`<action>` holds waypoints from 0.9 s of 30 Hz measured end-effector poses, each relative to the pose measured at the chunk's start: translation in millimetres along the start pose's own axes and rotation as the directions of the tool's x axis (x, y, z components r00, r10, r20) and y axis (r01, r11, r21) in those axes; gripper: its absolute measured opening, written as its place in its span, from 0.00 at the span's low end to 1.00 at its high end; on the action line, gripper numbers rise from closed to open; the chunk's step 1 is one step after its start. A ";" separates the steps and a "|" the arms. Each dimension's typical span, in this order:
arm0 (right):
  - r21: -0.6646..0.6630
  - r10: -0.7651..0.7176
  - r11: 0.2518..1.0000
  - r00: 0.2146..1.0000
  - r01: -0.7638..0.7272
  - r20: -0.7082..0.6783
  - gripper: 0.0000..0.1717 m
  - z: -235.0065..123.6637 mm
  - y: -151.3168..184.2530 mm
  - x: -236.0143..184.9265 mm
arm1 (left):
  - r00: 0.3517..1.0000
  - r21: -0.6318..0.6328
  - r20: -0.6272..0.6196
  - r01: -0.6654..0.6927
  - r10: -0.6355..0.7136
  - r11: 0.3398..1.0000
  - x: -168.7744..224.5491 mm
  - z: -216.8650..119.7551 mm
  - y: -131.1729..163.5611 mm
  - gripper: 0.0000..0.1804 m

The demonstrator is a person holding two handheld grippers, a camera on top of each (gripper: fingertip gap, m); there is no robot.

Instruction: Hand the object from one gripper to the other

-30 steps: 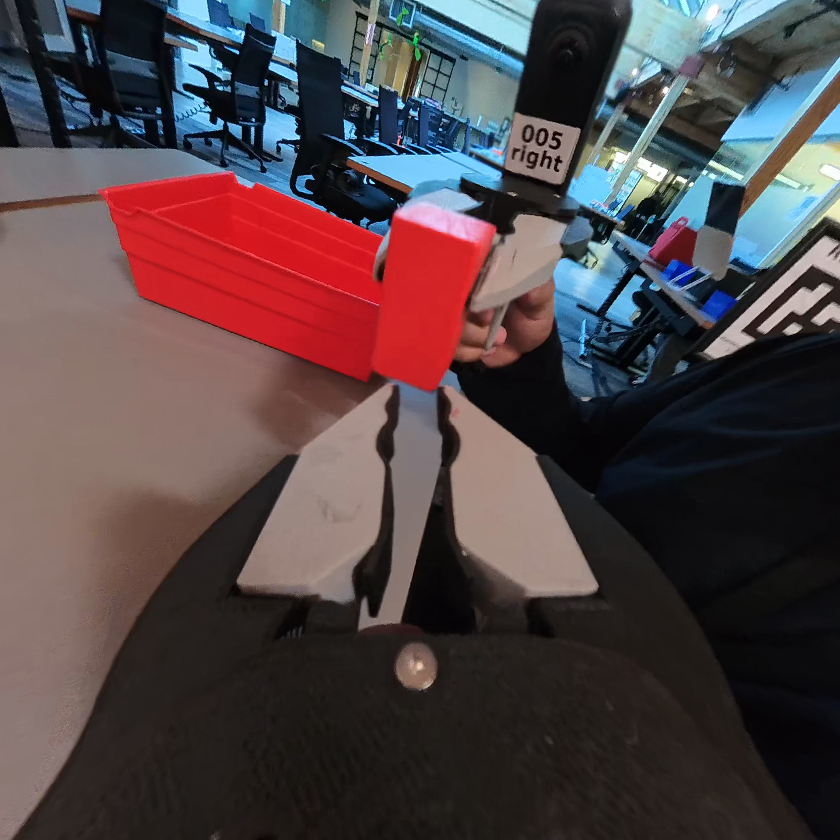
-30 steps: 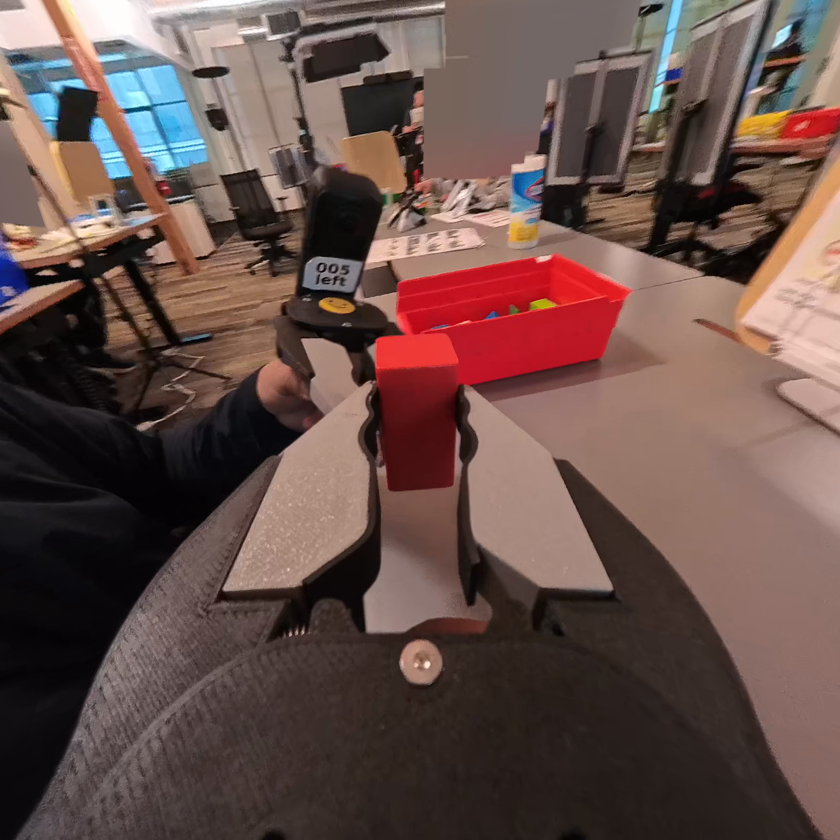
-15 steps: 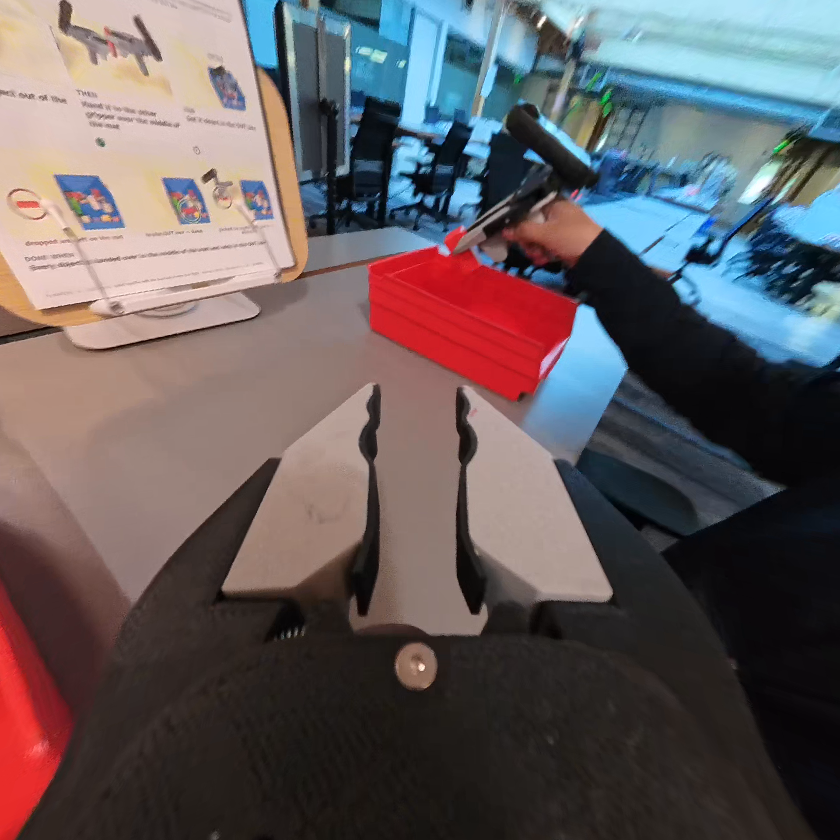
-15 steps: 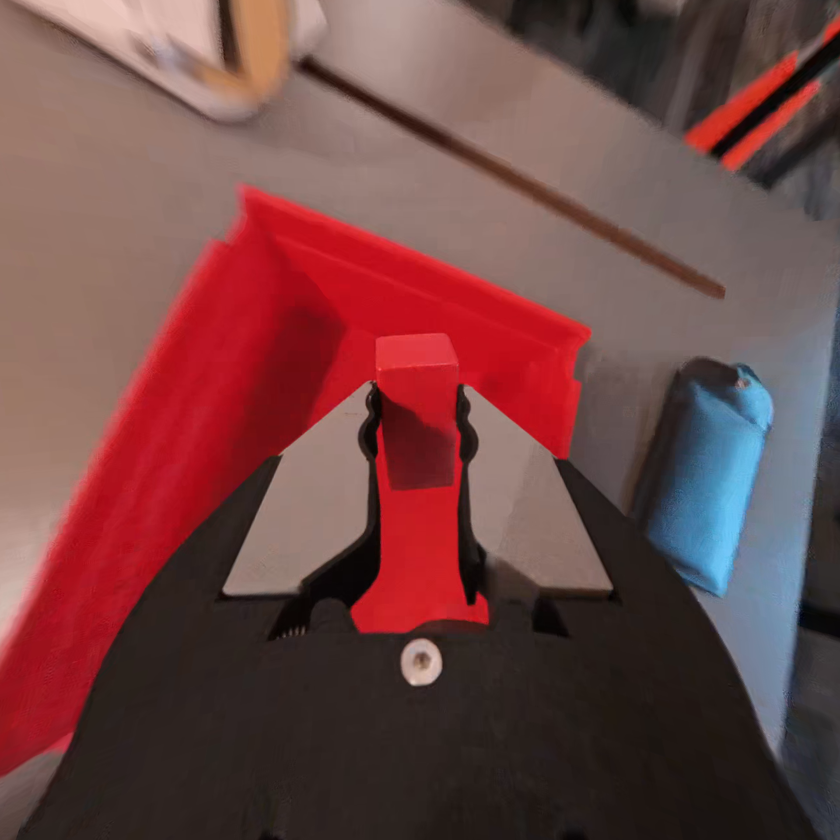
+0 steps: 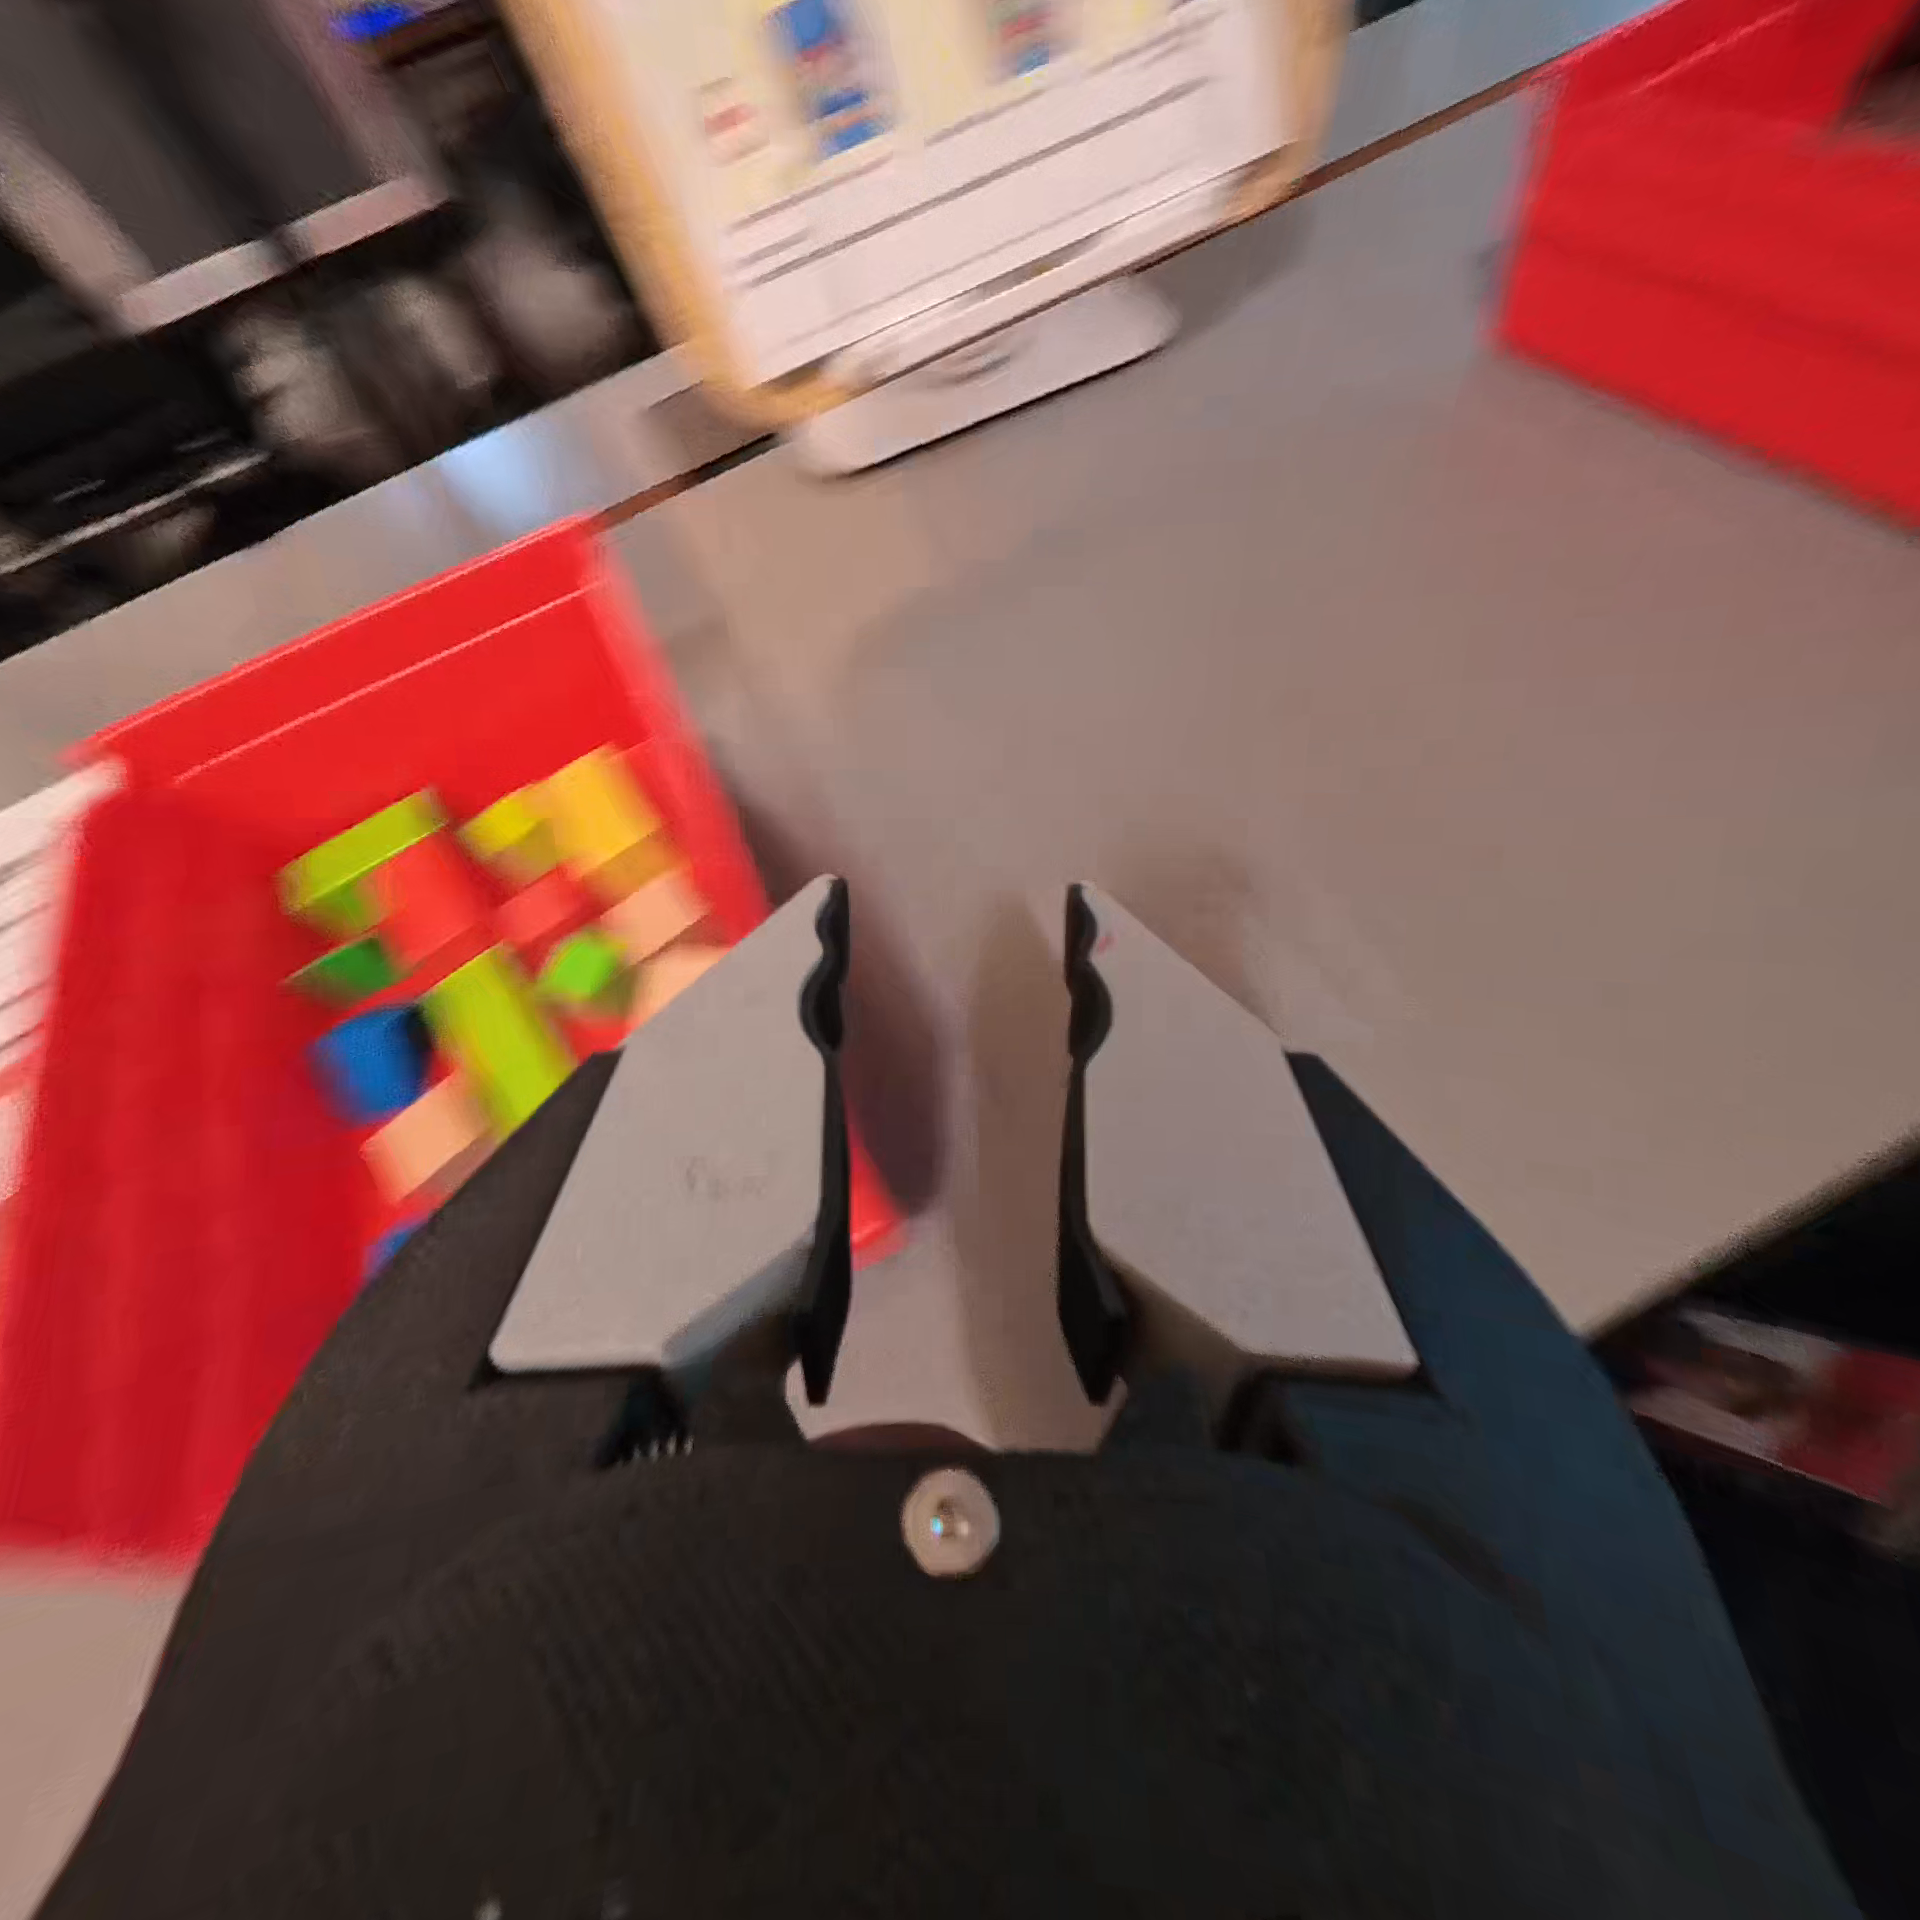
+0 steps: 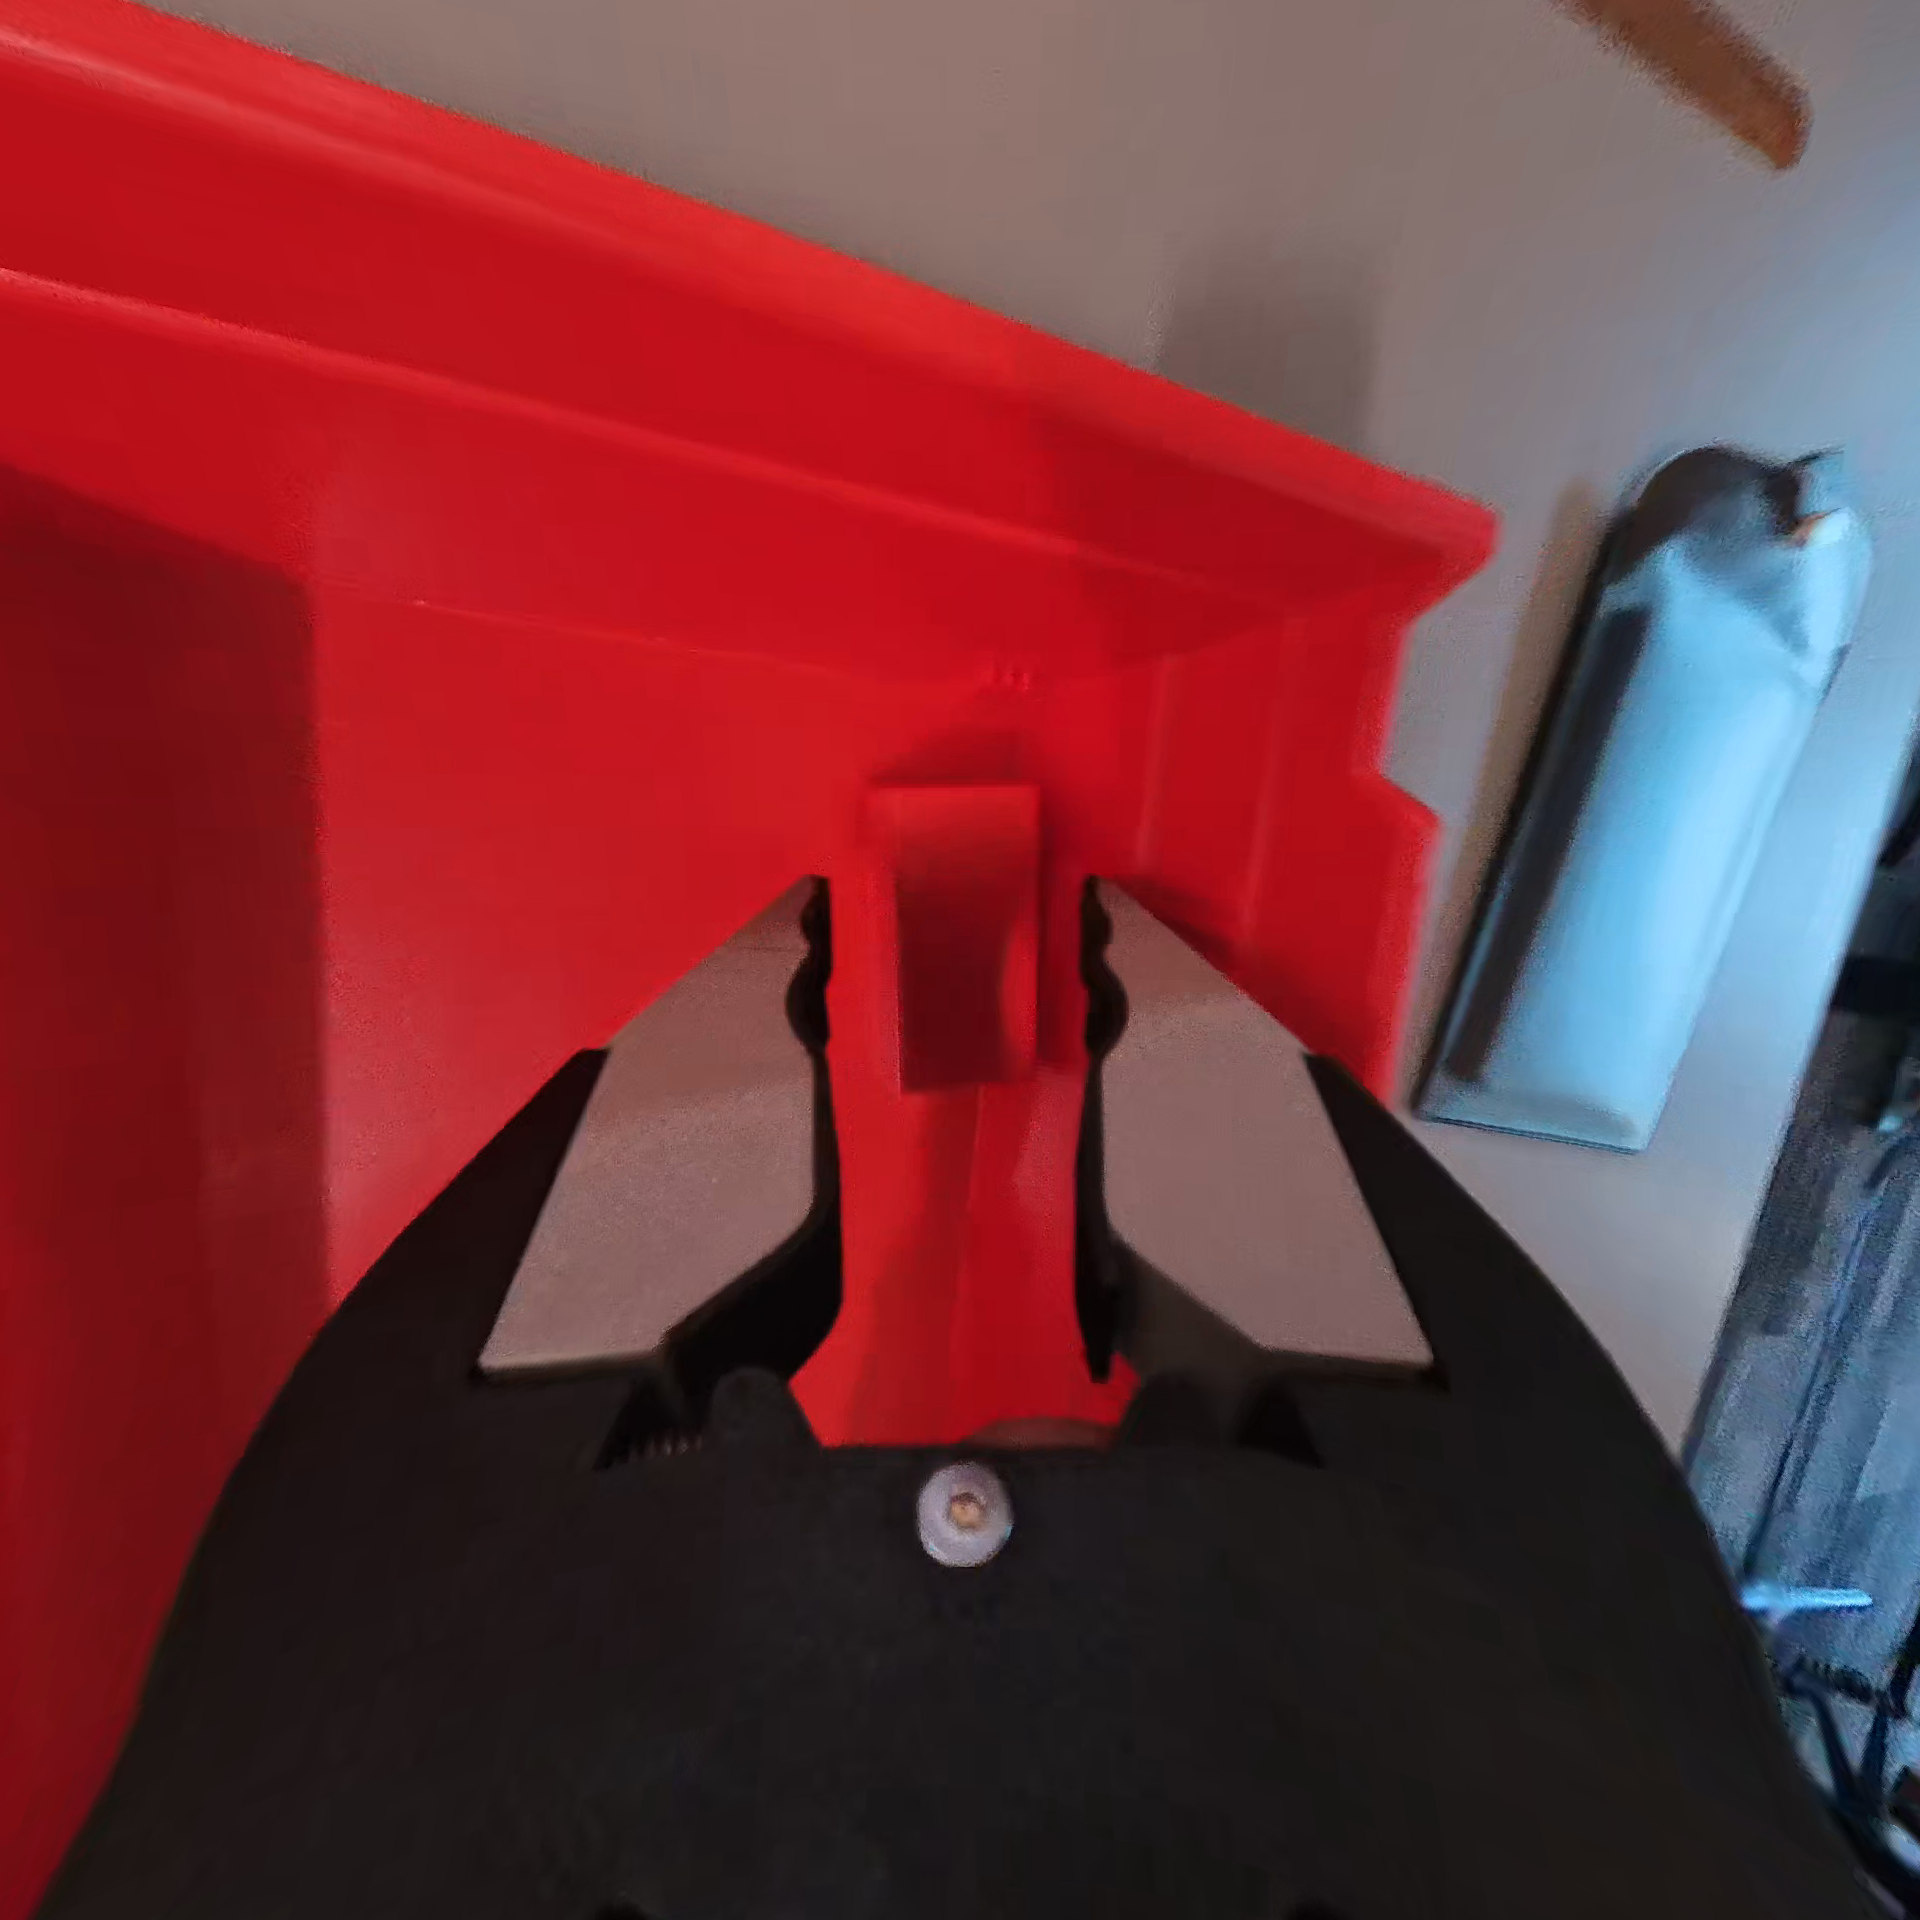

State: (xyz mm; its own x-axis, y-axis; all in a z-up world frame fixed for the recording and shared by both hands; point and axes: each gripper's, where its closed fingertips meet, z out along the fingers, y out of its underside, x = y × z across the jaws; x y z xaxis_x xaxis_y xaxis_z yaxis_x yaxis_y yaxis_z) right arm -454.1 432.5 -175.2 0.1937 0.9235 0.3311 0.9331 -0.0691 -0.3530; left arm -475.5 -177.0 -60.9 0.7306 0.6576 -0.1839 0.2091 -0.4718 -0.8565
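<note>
Left wrist view, taking the table [image 5: 1351, 727] as landmark: bin [image 5: 208, 1039] of blocks [image 5: 488, 935] at its near left, stand with sheet [image 5: 935, 208] at the far middle, second bin [image 5: 1714, 260] at the far right. Right wrist view: block [image 6: 961, 935] inside a bin [image 6: 520, 520], between the spread, untouching fingers [image 6: 707, 1091]; pouch [image 6: 1662, 779] lying on the table right of that bin.

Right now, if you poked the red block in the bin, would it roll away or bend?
Probably neither. The red block has flat faces and square edges, so it should slide or tip, not roll. It keeps a crisp, straight shape, so it looks stiff. It stands apart from the right gripper fingers inside the red bin, whose close walls would likely stop it.
</note>
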 end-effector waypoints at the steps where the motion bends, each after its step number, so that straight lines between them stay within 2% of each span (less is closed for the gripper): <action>1: 0.042 -0.016 0.999 1.000 0.017 -0.019 0.29 -12.5 -3.6 1.4 | 0.992 -0.045 0.127 0.027 -0.021 0.999 -32.2 -6.1 14.6 0.21; 3: 0.155 -0.031 0.987 0.998 0.039 -0.056 0.30 -44.3 -11.6 2.9 | 0.958 -0.125 0.270 0.131 -0.093 0.983 -78.3 -20.6 47.8 0.22; 5: 0.265 -0.032 0.964 0.999 0.034 -0.012 0.32 -79.8 -14.1 -9.0 | 0.929 -0.150 0.321 0.245 -0.187 0.958 -103.6 -31.8 72.9 0.25; 8: 0.486 -0.075 0.874 0.986 -0.008 0.151 0.31 -142.6 -11.8 -49.6 | 0.905 -0.122 0.339 0.315 -0.259 0.941 -121.7 -40.5 86.2 0.26; 11: 0.641 -0.225 0.765 0.906 -0.064 0.360 0.31 -199.3 2.8 -108.5 | 0.920 -0.133 0.286 0.317 -0.270 0.939 -123.0 -32.4 90.7 0.25; 12: 0.670 -0.302 0.739 0.854 -0.071 0.424 0.31 -216.0 10.6 -129.3 | 0.940 -0.162 0.227 0.294 -0.254 0.942 -119.6 -24.3 91.7 0.23; 14: 0.724 -0.460 0.685 0.719 -0.087 0.521 0.32 -249.6 27.0 -165.5 | 0.987 -0.238 0.043 0.161 -0.155 0.958 -110.1 -3.8 90.3 0.22; 16: 0.771 -0.595 0.627 0.567 -0.116 0.569 0.33 -282.0 43.5 -192.2 | 0.995 -0.304 -0.095 0.005 -0.036 0.953 -111.8 14.9 92.1 0.22; 18: 0.794 -0.663 0.592 0.474 -0.141 0.579 0.33 -300.5 56.1 -205.2 | 0.984 -0.389 -0.178 -0.083 0.013 0.918 -120.0 31.8 99.9 0.23; 21: 0.812 -0.686 0.564 0.463 -0.147 0.560 0.32 -301.0 65.4 -208.6 | 0.955 -0.501 -0.283 -0.223 0.086 0.836 -126.3 51.0 120.7 0.22; 23: 0.805 -0.672 0.578 0.482 -0.133 0.562 0.32 -293.1 66.3 -206.2 | 0.931 -0.575 -0.329 -0.329 0.156 0.750 -132.2 57.3 140.5 0.20; 25: 0.801 -0.661 0.586 0.500 -0.122 0.560 0.32 -290.2 66.2 -201.8 | 0.915 -0.654 -0.369 -0.379 0.161 0.654 -137.0 58.3 160.7 0.18; 27: 0.811 -0.665 0.568 0.501 -0.142 0.553 0.31 -295.2 67.0 -197.9 | 0.915 -0.671 -0.391 -0.354 0.094 0.652 -133.2 61.4 160.9 0.17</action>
State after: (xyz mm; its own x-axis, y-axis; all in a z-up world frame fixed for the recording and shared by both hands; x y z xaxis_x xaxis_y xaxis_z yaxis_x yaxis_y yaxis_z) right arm -340.4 133.7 -6.1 -0.6911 0.7179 -0.0834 0.2562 0.1355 -0.9571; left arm -579.1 -304.4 -203.9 0.9428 0.3278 -0.0606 0.3139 -0.9342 -0.1698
